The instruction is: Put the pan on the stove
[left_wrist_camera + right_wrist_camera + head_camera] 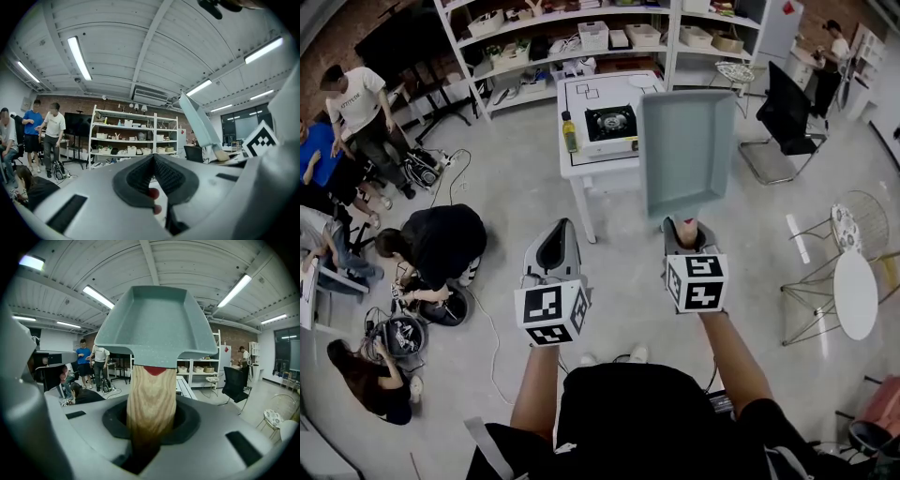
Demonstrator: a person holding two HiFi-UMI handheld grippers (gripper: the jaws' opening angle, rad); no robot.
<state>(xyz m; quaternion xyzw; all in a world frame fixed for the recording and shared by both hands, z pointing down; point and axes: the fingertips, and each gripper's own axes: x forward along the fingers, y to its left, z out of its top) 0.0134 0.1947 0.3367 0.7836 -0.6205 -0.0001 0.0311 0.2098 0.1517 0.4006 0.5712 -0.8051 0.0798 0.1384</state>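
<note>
A square grey-blue pan [687, 150] with a wooden handle [151, 399] is held up in the air, its tray standing ahead of my right gripper [688, 230]. That gripper is shut on the handle, and in the right gripper view the pan [154, 324] fills the middle. A black portable stove [610, 123] sits on a white table [598, 165] ahead, left of the pan. My left gripper [555, 246] hangs level beside the right one, shut with its pads [140, 176] meeting on nothing. The pan's edge [199, 124] shows at the right of the left gripper view.
A yellow oil bottle [570, 132] stands on the table left of the stove. Several people [431, 248] sit or stand on the floor at the left. Shelves [581, 37] line the back. A black chair [785, 117] and a round white table [855, 292] stand at the right.
</note>
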